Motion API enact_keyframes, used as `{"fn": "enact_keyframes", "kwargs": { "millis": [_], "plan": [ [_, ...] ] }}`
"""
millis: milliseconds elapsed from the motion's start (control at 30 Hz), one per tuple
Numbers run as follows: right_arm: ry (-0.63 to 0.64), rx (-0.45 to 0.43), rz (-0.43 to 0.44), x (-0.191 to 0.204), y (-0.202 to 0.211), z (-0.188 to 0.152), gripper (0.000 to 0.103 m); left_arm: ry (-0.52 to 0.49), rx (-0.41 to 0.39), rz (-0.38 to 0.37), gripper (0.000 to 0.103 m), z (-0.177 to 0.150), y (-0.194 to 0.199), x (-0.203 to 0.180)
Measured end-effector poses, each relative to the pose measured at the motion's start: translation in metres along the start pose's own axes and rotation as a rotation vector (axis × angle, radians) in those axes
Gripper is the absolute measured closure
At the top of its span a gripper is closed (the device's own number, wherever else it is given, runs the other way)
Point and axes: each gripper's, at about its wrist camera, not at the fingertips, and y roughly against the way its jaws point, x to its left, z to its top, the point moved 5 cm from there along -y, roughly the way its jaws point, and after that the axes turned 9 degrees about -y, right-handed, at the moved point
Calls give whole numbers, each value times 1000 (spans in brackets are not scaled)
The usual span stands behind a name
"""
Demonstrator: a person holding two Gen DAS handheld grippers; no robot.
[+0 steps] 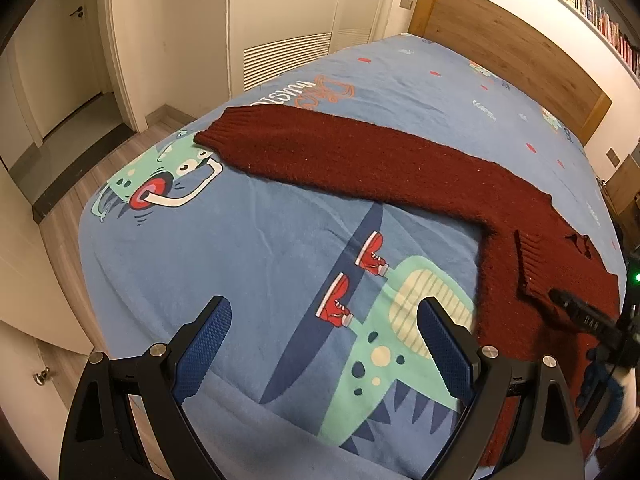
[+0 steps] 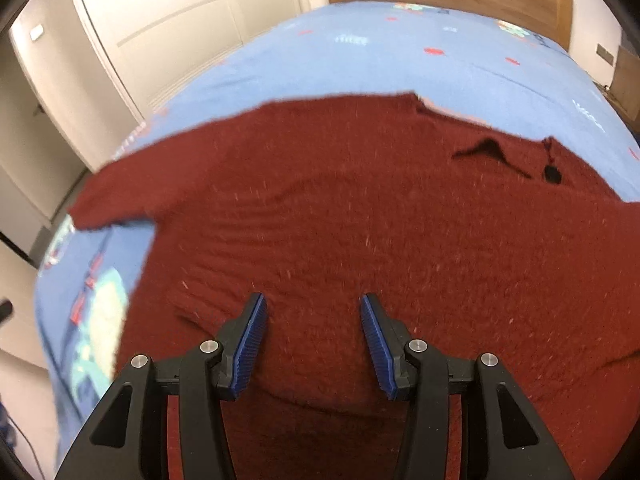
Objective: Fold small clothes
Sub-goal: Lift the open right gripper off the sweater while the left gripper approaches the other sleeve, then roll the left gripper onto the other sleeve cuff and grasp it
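A dark red knitted sweater [image 1: 360, 156] lies flat on the blue cartoon-print bed cover [image 1: 208, 248]. One long sleeve stretches toward the far left, and the body lies at the right. My left gripper [image 1: 324, 312] is open and empty, above the bare cover to the left of the sweater body. The right gripper's finger [image 1: 580, 312] shows at the right edge, over the sweater. In the right wrist view the sweater [image 2: 360, 208] fills the frame. My right gripper [image 2: 313, 308] is open and empty just above its body. The neckline [image 2: 492, 152] lies at the far right.
A wooden headboard [image 1: 500, 44] stands at the far end of the bed. White wardrobe doors [image 1: 288, 20] and wooden floor [image 1: 100, 168] lie beyond the bed's left edge. A bookshelf [image 1: 588, 4] runs along the right wall.
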Motion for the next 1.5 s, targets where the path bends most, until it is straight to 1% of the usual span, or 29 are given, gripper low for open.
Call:
{"fn": "enact_keyframes", "kwargs": {
  "millis": [100, 300, 500, 633, 733, 933, 1200, 1300, 1367, 1433, 1500],
  "plan": [
    [8, -3, 1, 11, -4, -8, 51, 13, 8, 2, 11, 4, -8, 6],
    [13, 12, 96, 32, 6, -11, 51, 29, 10, -6, 11, 15, -22, 20],
    [-44, -43, 105, 26, 35, -6, 52, 95, 17, -52, 11, 26, -37, 38],
    [-77, -67, 90, 12, 55, -10, 51, 100, 13, -75, 11, 38, -49, 43],
    [-100, -76, 72, 0, 66, -15, 51, 132, 11, -102, 11, 47, -59, 51],
    [-157, -86, 27, -26, 83, -29, 51, 262, 13, -175, 12, 62, -86, 81],
    [-248, -86, -50, -66, 100, -47, 51, 399, 5, -279, 13, 64, -107, 103],
    [-263, -88, -70, -75, 107, -49, 51, 435, 0, -306, 19, 69, -116, 110],
    [-279, -97, -88, -83, 113, -50, 52, 472, -8, -333, 22, 71, -120, 117],
    [-294, -108, -99, -90, 120, -50, 51, 512, -17, -363, 29, 74, -128, 125],
    [-303, -118, -110, -95, 127, -50, 51, 557, -34, -395, 32, 77, -134, 134]
  ]
}}
